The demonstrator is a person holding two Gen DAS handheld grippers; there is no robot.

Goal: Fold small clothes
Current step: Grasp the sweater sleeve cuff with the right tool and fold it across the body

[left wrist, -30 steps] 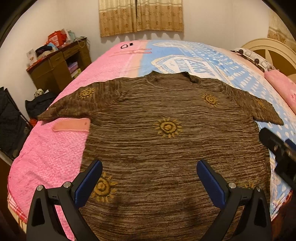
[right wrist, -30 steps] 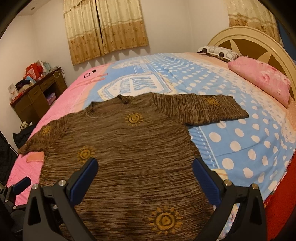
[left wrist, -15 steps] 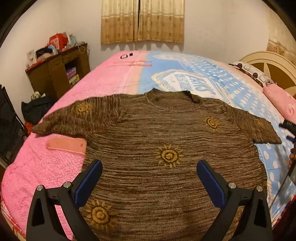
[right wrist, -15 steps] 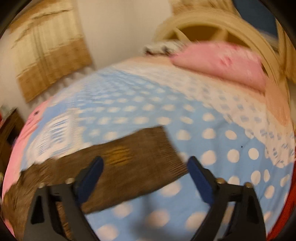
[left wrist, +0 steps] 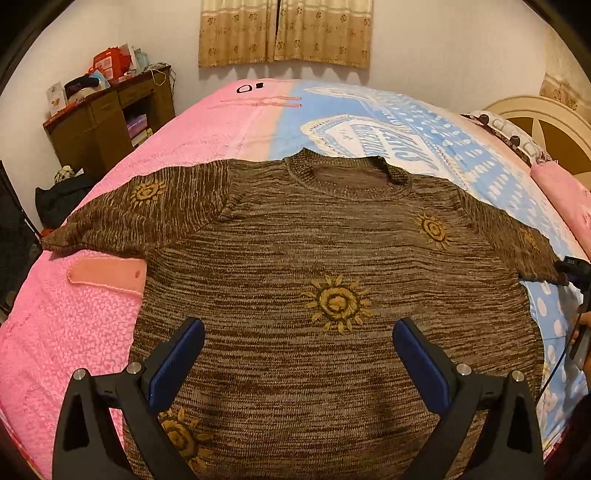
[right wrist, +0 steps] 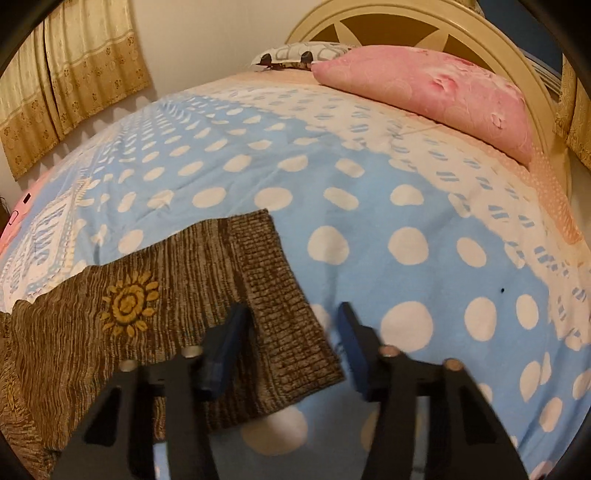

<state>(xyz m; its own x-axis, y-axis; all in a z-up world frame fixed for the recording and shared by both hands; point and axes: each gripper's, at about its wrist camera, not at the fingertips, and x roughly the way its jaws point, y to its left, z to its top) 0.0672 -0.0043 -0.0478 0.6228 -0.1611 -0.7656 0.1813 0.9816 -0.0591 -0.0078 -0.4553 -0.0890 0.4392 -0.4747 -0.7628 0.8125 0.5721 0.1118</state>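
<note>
Right hand-held gripper [right wrist: 293,341]: jaws closing, the ribbed cuff of the sweater's [left wrist: 332,280] right sleeve [right wrist: 207,291] between the blue pads, pads not yet pressing on it. Cuff lies flat on the bed cover [right wrist: 369,206], blue with white dots.

Left hand-held gripper [left wrist: 297,363]: jaws spread wide, nothing between them, hanging over the near lower body of the sweater.

Sweater: brown knit, yellow sun motifs, spread flat face up across the bed, collar at the far side, both sleeves out to left and right. Left sleeve rests on the pink part of the cover [left wrist: 74,332], beside a salmon patch [left wrist: 110,275].

Surroundings: pink pillow [right wrist: 436,92] at far right against the cream headboard [right wrist: 461,33], a patterned pillow [right wrist: 299,55] behind it. Curtains [left wrist: 284,33] on the far wall. Wooden desk [left wrist: 110,118] at far left, its tabletop cluttered with boxes and papers; shelf below holds books. Dark bag [left wrist: 59,199] on the floor near it. Nothing lies on the sweater
</note>
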